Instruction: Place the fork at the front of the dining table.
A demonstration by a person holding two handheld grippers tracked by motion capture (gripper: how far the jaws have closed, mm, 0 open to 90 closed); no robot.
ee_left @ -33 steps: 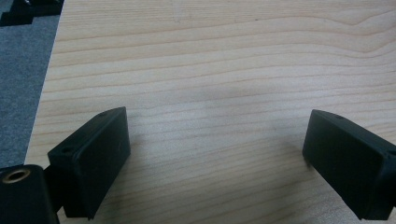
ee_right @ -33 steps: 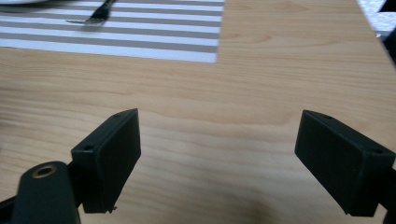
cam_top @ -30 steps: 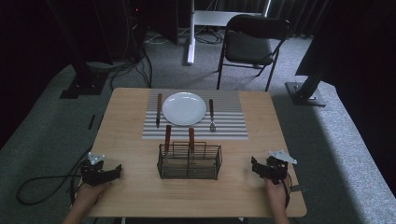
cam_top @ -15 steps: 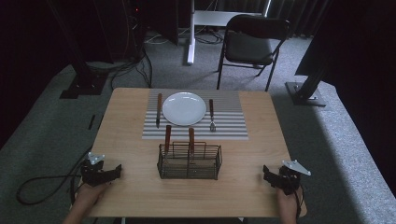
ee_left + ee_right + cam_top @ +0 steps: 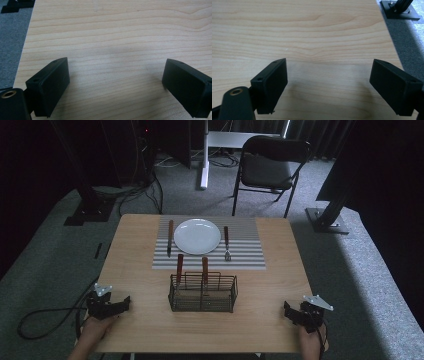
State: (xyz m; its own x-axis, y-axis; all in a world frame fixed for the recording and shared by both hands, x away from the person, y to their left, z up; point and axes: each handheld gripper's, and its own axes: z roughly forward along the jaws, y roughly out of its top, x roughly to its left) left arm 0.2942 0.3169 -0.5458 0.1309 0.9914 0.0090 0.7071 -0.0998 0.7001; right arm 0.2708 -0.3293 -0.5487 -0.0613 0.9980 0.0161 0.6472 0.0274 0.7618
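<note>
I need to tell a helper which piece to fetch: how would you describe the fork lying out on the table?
Start at the wooden table and find the striped mat at its far side, with a white plate on it. The fork lies flat just right of the plate. Its tines point toward the person, unlike the knife left of the plate or the two handles standing in the wire basket.

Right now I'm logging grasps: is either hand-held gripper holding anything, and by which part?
Nothing is held. The left hand-held gripper and the right hand-held gripper both stand open over bare table.

A wire basket point(image 5: 202, 292) sits mid-table between the left tongs point(image 5: 121, 304) and right tongs point(image 5: 289, 310).
</note>
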